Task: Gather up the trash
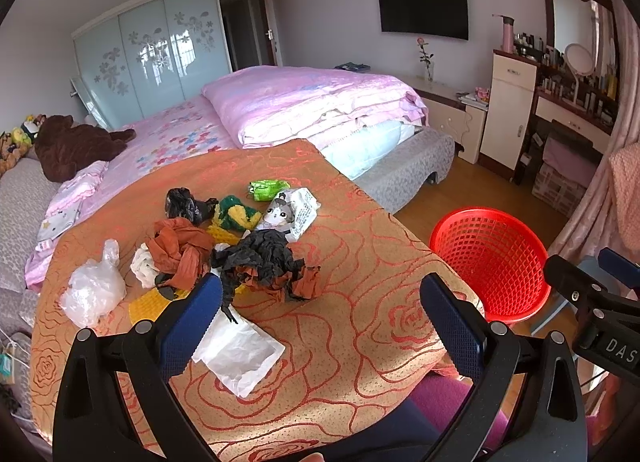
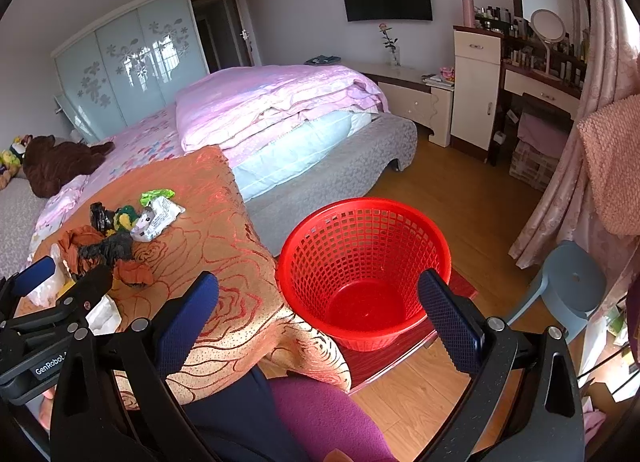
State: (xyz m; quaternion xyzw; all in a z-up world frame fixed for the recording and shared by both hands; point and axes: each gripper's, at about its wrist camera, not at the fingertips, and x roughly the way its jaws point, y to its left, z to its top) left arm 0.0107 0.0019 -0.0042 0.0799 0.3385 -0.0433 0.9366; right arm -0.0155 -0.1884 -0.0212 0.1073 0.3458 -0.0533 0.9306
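The near half of the orange cloth worktop (image 1: 360,342) lies bare except for a flat white wrapper (image 1: 240,354), so a gripper can pass there. Farther back, a crumpled heap of bags (image 1: 224,246) blocks the middle. Beside the worktop's right edge the red basket (image 2: 362,258) stands open-mouthed, nothing over it; a grey stool (image 2: 568,290) sits near its right

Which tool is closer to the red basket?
Right. The right tool is open and points straight at the red basket, framing it between its fingers. The left tool is open over the orange cloth, with the basket off to its right.
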